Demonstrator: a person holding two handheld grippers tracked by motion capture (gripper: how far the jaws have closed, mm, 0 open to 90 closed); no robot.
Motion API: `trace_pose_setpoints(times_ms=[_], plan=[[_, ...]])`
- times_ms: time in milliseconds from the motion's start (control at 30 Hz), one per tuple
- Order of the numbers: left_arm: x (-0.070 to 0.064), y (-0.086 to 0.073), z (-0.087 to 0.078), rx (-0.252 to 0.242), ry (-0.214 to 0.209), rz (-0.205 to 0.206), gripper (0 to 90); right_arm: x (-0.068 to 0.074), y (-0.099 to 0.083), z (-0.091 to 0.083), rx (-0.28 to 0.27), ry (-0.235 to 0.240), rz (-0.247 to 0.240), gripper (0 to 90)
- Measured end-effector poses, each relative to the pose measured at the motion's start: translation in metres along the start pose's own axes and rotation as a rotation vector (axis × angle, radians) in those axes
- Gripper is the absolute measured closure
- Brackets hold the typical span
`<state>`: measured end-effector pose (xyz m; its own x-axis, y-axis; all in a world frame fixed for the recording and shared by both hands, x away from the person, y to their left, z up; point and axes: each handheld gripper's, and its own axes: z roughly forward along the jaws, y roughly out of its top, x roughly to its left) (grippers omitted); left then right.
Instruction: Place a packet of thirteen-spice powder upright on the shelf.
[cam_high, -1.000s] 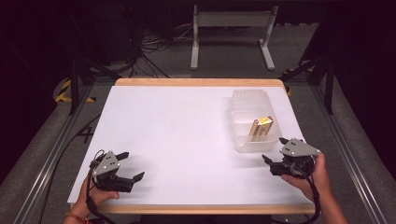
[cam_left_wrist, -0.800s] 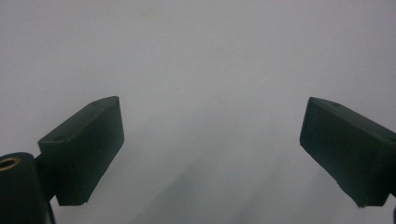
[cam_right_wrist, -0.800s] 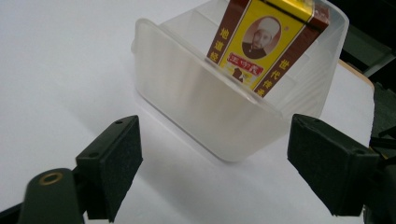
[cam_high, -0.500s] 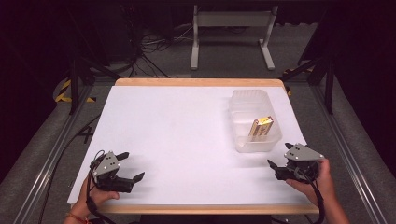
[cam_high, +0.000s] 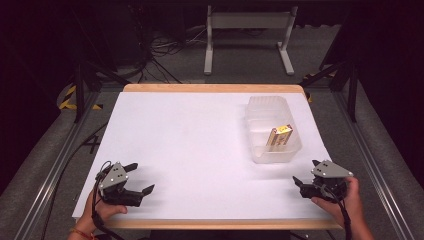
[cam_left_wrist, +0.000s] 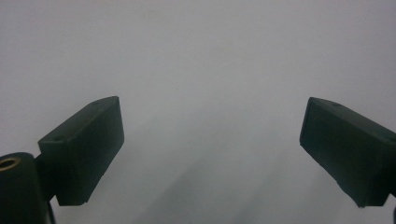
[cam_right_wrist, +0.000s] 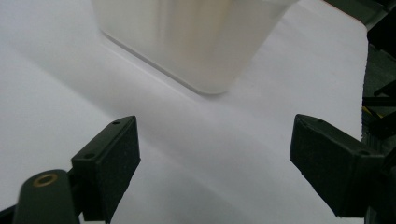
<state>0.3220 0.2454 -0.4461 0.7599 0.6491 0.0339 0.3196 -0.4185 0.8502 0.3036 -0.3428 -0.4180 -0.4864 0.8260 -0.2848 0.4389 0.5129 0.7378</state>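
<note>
A clear plastic tub (cam_high: 274, 131) stands on the white table (cam_high: 200, 135) at the right, with a small yellow packet (cam_high: 280, 136) leaning inside it. My right gripper (cam_high: 304, 184) rests near the table's front right corner, just short of the tub, open and holding nothing. Its own view has the tub's wall (cam_right_wrist: 187, 42) close ahead, beyond the wide-apart jaws of the right gripper (cam_right_wrist: 215, 154). My left gripper (cam_high: 141, 179) sits at the front left, open and empty. In its own view the left gripper (cam_left_wrist: 212, 144) faces bare white table.
Grey floor with cables (cam_high: 165, 50) lies beyond the table's far edge, where a metal stand (cam_high: 247, 35) rises. Dark frame rails (cam_high: 80, 90) flank both sides. A wooden lip (cam_high: 210, 224) marks the front edge.
My right gripper has drawn back toward the front edge and a little to the right, away from the tub. The left gripper has stayed put.
</note>
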Motion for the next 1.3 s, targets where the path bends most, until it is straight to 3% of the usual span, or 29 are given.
trace_pose_setpoints(times_ms=[367,433,533,1100,1300], plan=[[0.001,-0.001,0.0,-0.001,0.001,-0.005,7.0,-0.004,-0.02,-0.005,-0.028,-0.023,0.078,15.2],[0.002,-0.001,-0.001,-0.002,-0.002,-0.014,7.0,-0.006,-0.03,-0.007,-0.038,-0.037,0.125,14.1],[0.002,-0.001,0.0,0.0,-0.001,-0.01,6.9,-0.007,-0.033,-0.009,-0.042,-0.05,0.144,13.7],[0.0,-0.003,-0.002,-0.009,0.002,-0.016,6.8,-0.011,-0.032,-0.012,-0.079,-0.103,0.18,10.6],[0.002,-0.003,-0.001,0.005,0.002,-0.022,6.7,-0.011,-0.033,-0.009,-0.072,-0.103,0.172,10.5]])
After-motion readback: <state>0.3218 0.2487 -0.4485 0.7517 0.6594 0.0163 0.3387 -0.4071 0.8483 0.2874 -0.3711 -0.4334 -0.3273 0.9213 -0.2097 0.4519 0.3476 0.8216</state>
